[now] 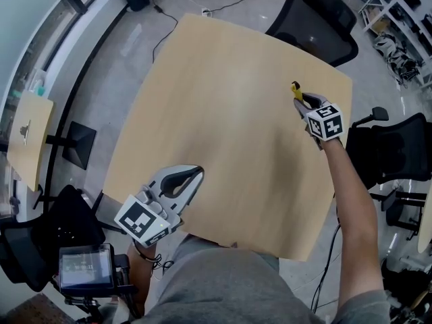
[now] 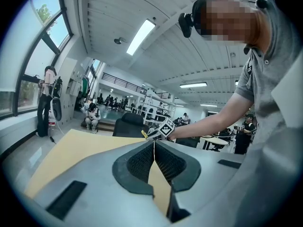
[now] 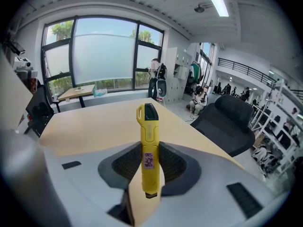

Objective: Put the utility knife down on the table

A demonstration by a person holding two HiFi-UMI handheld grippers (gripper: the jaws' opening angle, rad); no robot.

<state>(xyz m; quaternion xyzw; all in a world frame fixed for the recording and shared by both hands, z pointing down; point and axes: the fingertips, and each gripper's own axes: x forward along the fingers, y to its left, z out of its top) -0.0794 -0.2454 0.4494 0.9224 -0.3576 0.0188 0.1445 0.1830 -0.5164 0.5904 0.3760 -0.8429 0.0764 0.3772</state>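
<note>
A yellow utility knife point(image 3: 148, 148) with a black tip stands clamped between the jaws of my right gripper point(image 3: 149, 164), which is shut on it. In the head view the knife point(image 1: 295, 90) sticks out of the right gripper point(image 1: 305, 102) above the right part of the wooden table point(image 1: 223, 127). Whether the knife touches the table cannot be told. My left gripper point(image 1: 187, 178) hangs over the table's near left edge, shut with nothing between its pads point(image 2: 154, 161). In the left gripper view the right gripper point(image 2: 161, 130) shows far off, with the knife point(image 2: 143, 133) in it.
A black office chair point(image 1: 317, 25) stands at the table's far side and another point(image 1: 395, 150) at its right. A small side table point(image 1: 27, 137) and a device with a screen point(image 1: 84, 267) sit at the left. Cables point(image 1: 202, 9) run on the floor beyond.
</note>
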